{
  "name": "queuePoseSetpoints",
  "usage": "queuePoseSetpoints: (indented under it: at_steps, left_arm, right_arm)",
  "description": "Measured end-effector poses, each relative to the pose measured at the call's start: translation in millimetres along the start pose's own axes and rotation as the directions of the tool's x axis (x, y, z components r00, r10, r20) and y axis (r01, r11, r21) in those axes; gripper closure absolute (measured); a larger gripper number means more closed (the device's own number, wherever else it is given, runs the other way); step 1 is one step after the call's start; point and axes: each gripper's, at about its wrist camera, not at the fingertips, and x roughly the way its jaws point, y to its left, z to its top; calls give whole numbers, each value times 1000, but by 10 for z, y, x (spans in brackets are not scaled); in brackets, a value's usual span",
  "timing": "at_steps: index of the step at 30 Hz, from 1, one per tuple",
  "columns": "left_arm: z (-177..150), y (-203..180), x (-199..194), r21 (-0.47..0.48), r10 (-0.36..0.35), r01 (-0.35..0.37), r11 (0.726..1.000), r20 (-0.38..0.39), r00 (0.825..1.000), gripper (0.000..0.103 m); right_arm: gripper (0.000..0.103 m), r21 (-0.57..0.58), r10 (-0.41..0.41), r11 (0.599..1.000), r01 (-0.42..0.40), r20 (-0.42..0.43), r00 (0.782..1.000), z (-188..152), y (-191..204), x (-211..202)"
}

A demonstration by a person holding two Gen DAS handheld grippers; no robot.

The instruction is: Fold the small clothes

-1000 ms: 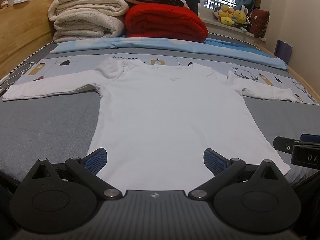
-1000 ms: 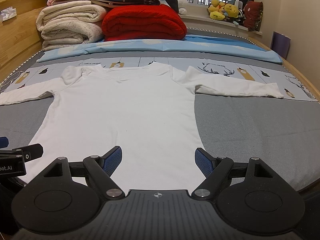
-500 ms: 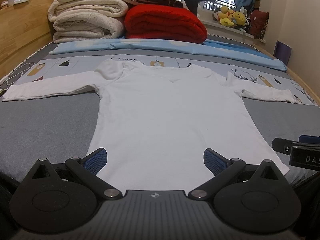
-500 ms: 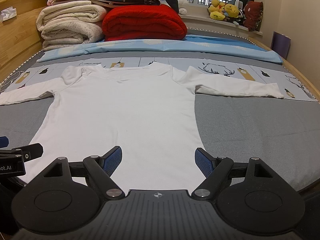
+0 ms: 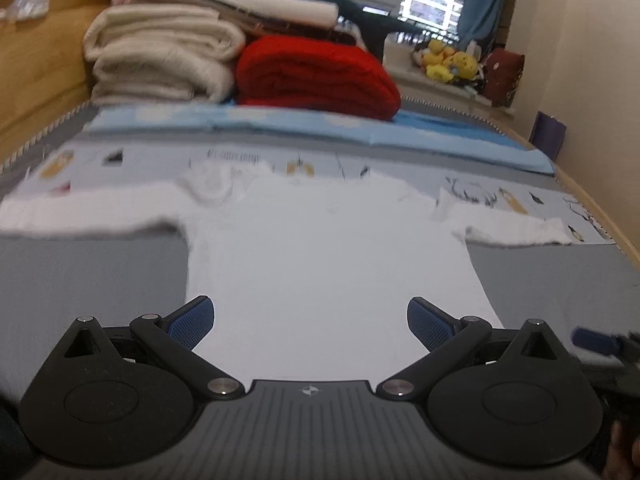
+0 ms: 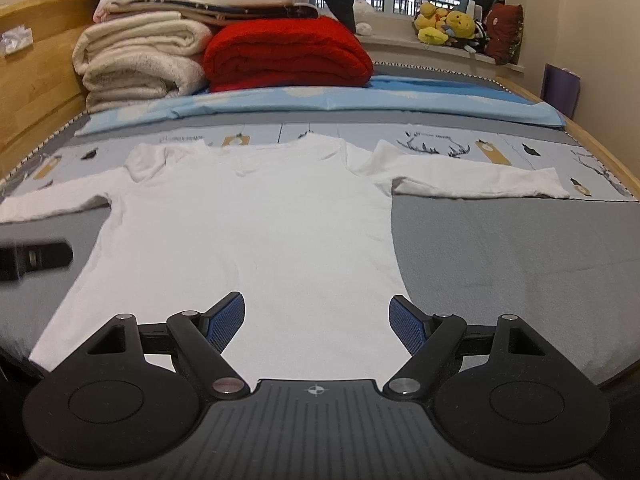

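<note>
A white long-sleeved shirt (image 5: 328, 248) (image 6: 256, 232) lies flat on the grey bed cover, both sleeves spread out sideways and the hem toward me. My left gripper (image 5: 311, 322) hovers open over the lower middle of the shirt, nothing between its blue pads. Over the shirt's lower right part my right gripper (image 6: 316, 320) is open too, holding nothing. The left wrist view is blurred. Each gripper shows at the edge of the other's view.
Folded cream blankets (image 6: 140, 60) and a red blanket (image 6: 288, 54) are stacked at the far end, behind a light blue sheet (image 6: 360, 100). A wooden bed frame (image 6: 36, 80) runs along the left. Plush toys (image 6: 444, 26) sit on the window sill. Bare grey cover (image 6: 520, 260) lies right of the shirt.
The left gripper has moved forward over the shirt, closer to the collar, and its view is now motion-blurred. The right gripper has hardly shifted. The shirt lies as before.
</note>
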Motion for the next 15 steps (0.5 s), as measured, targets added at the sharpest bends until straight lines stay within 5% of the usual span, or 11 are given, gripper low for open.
queuePoseSetpoints:
  at_steps: [8,15]
  left_arm:
    - [1030,238,692,60,73,-86,994,188,979,5]
    - [1315,902,1367,67,125,-148,987,273,954,34]
  right_arm:
    - [24,31,9,999,-13,136,991,76,-73,-104]
    - [25,-6,-26,1000,28,217,976,156,-128,-97]
